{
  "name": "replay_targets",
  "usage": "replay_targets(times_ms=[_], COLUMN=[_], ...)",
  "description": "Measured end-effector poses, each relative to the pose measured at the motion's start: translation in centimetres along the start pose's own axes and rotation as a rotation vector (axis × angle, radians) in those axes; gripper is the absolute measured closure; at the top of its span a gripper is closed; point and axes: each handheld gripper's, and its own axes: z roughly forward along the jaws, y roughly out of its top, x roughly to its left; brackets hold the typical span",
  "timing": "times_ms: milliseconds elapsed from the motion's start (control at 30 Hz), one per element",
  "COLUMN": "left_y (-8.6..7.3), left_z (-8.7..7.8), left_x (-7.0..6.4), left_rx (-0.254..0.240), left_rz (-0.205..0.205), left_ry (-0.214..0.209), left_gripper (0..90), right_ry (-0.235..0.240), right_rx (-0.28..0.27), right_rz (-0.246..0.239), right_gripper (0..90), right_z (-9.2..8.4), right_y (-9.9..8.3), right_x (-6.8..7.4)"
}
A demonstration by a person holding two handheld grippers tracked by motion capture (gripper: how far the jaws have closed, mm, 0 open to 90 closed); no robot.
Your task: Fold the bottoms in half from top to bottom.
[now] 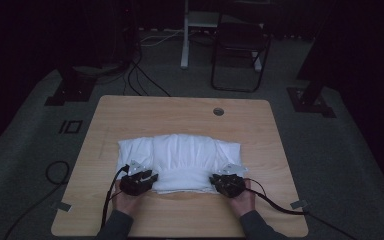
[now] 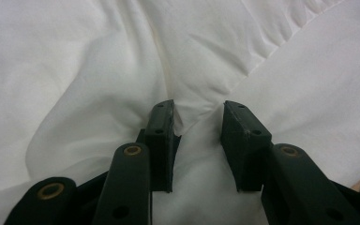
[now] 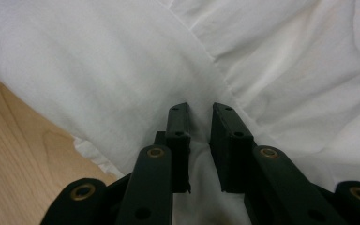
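Observation:
A white cloth (image 1: 180,155), folded into a wide band, lies across the middle of the wooden table (image 1: 180,112). My left gripper (image 1: 147,176) sits at the cloth's near left edge. In the left gripper view its jaws (image 2: 198,110) stand a little apart with a raised fold of the cloth (image 2: 122,70) pinched between the pads. My right gripper (image 1: 219,179) sits at the near right edge. Its jaws (image 3: 200,110) are close together on a ridge of the cloth (image 3: 122,70), with creases running into the gap.
A bare strip of table (image 3: 23,154) lies between the cloth and the front edge. A round cable hole (image 1: 218,111) is at the back right of the tabletop. Cables (image 1: 280,205) trail from both grippers. A dark chair (image 1: 237,50) stands on the floor behind the table.

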Motion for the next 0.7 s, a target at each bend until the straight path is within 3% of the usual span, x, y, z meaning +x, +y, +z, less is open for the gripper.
replay_targets(times_ms=[133,200,233,267,367,433,533,600,700], left_y=[0.0,0.1,0.1,0.5,1.4,1.8,1.5,0.9,0.6], left_z=[-0.2,-0.4,-0.4,-1.0,-2.2,-2.6,-1.8,-0.9,0.0], left_x=[0.5,0.6,0.6,1.2,2.7,4.2,6.3,7.0,7.3], left_rx=[0.003,-0.02,-0.02,-0.061,-0.119,-0.14,-0.064,0.003,0.046], left_rz=[-0.02,-0.025,-0.025,-0.036,-0.059,-0.114,-0.191,-0.219,-0.236], left_ry=[-0.009,-0.024,-0.024,-0.024,0.093,0.158,0.223,0.255,0.281], left_gripper=[64.8,63.0,60.4,52.4,45.2,39.2,27.2,20.2,12.1], right_ry=[0.005,0.01,0.01,0.019,0.022,0.026,0.028,0.028,0.029], right_rx=[0.004,0.009,0.009,0.009,0.007,0.007,0.006,0.003,-0.001], right_rz=[-0.005,-0.005,-0.005,-0.002,0.001,0.004,0.006,0.007,0.009], right_gripper=[76.7,76.7,76.7,76.8,76.8,76.8,76.8,76.8,76.7], right_z=[0.2,0.3,0.3,0.3,0.4,0.5,0.6,0.6,0.6], right_y=[0.2,0.3,0.3,0.4,0.4,0.5,0.6,0.6,0.5], right_x=[0.1,0.1,0.1,-0.1,-0.1,-0.2,-0.2,-0.2,-0.2])
